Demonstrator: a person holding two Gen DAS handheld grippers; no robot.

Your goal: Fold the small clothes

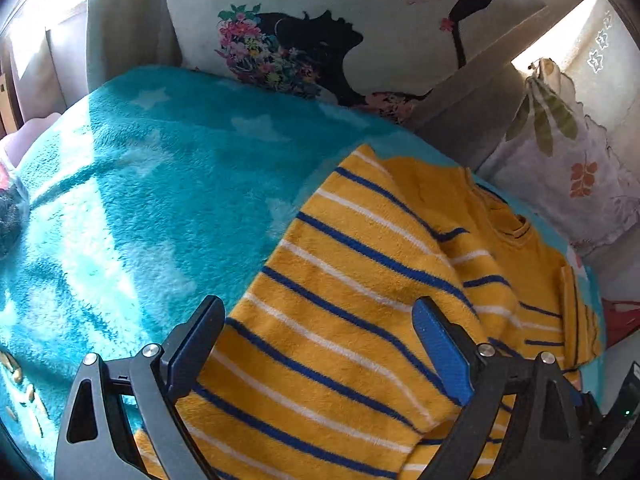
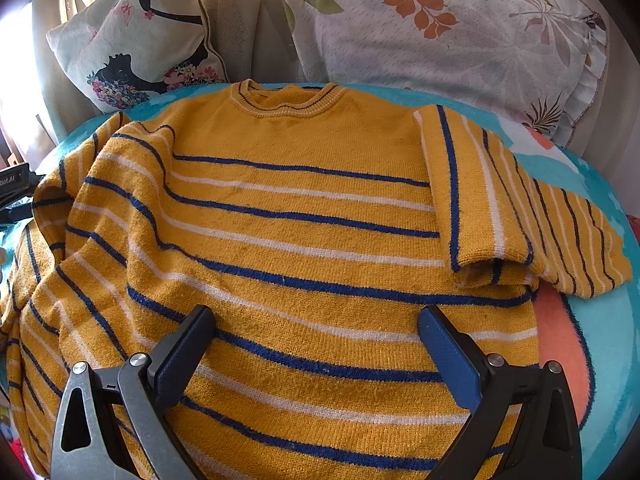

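A small yellow sweater [image 2: 304, 216] with blue and white stripes lies on a turquoise fleece blanket [image 2: 600, 320], neck away from me. Its right sleeve [image 2: 472, 200] is folded in over the body; its left side is bunched in a loose fold [image 2: 80, 208]. My right gripper [image 2: 316, 316] is open and empty, just above the sweater's lower body. In the left wrist view the sweater [image 1: 360, 300] fills the lower right on the blanket [image 1: 140, 200]. My left gripper [image 1: 320, 308] is open and empty over the sweater's left part.
A cushion printed with a woman's silhouette [image 1: 340, 32] and a leaf-print pillow [image 2: 460, 36] lean against the beige sofa back behind the blanket. A dark device [image 2: 14, 184] sits at the left edge. The blanket carries a coral patch [image 2: 568, 352] at the right.
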